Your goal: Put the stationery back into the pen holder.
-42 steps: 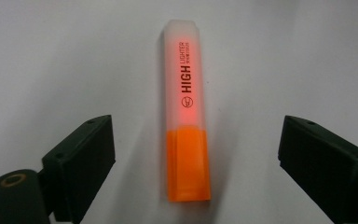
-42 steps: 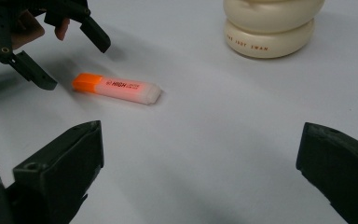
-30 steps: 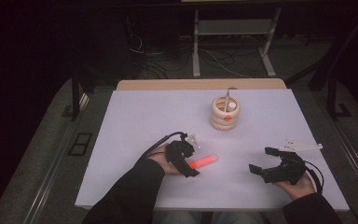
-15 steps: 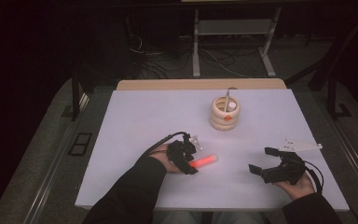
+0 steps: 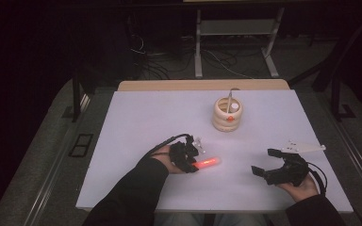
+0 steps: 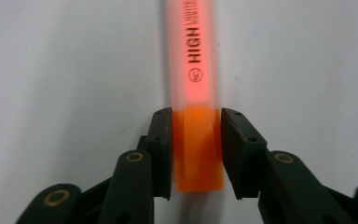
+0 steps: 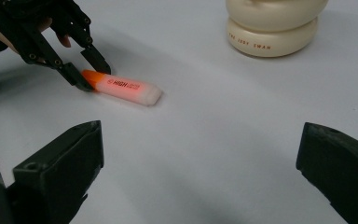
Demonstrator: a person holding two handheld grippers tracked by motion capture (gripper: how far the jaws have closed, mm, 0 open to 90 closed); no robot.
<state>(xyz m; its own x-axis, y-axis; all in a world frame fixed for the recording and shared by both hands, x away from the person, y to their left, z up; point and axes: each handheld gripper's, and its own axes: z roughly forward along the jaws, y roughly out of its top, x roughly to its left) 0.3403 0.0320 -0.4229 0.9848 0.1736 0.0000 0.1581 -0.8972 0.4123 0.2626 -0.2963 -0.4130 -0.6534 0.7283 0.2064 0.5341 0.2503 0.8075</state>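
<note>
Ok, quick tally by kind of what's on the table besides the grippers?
Highlighter, orange, clamped at its cap end by the left gripper: 1
Cream ribbed holder: 1
Items standing in the holder, too small to identify: 2
Total: 4

The table [image 5: 136,117] has a plain white top, with a strip of pale wood showing along its far edge. Near the person's side, left of the middle, an orange highlighter [image 5: 207,163] lies flat on the white surface (its body glows pinkish-red, and the word HIGH is printed along it). Farther back and to the right stands a cream, ribbed holder [image 5: 227,117], upright, well apart from the highlighter, with a thin stick-like thing and an orange-tipped piece poking out of its top.
</note>
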